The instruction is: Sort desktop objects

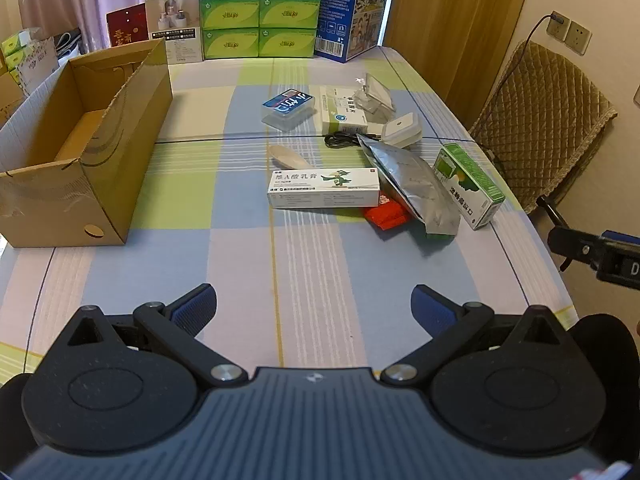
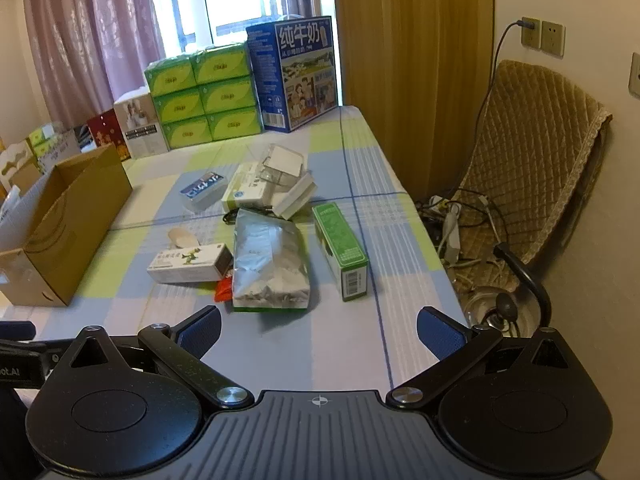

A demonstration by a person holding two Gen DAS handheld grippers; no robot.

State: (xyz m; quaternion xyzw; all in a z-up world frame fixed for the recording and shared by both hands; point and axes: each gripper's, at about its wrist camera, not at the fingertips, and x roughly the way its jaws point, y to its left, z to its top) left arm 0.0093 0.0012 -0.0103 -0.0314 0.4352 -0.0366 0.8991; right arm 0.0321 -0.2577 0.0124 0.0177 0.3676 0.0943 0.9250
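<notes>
A pile of small objects lies on the checked tablecloth: a white ointment box [image 1: 324,187] [image 2: 190,264], a silver foil bag [image 1: 412,184] [image 2: 270,268], a green and white box [image 1: 470,184] [image 2: 340,252], a red packet [image 1: 386,216] [image 2: 223,290], a blue card case [image 1: 287,109] [image 2: 202,190], a white medicine box [image 1: 342,110] [image 2: 244,192], a white charger [image 1: 402,128] with a black cable [image 1: 344,140], and a beige spoon [image 1: 286,156] [image 2: 182,237]. An open cardboard box [image 1: 80,152] [image 2: 60,220] stands at the left. My left gripper [image 1: 314,308] is open and holds nothing, well short of the pile. My right gripper [image 2: 319,330] is open and holds nothing, just in front of the foil bag.
Green tissue packs [image 1: 260,10] [image 2: 206,92], a blue milk carton [image 1: 354,8] [image 2: 294,72] and smaller boxes [image 1: 174,26] line the table's far edge. A padded chair [image 1: 540,120] [image 2: 532,168], wall sockets [image 2: 542,36] and floor cables [image 2: 452,224] are beyond the right edge.
</notes>
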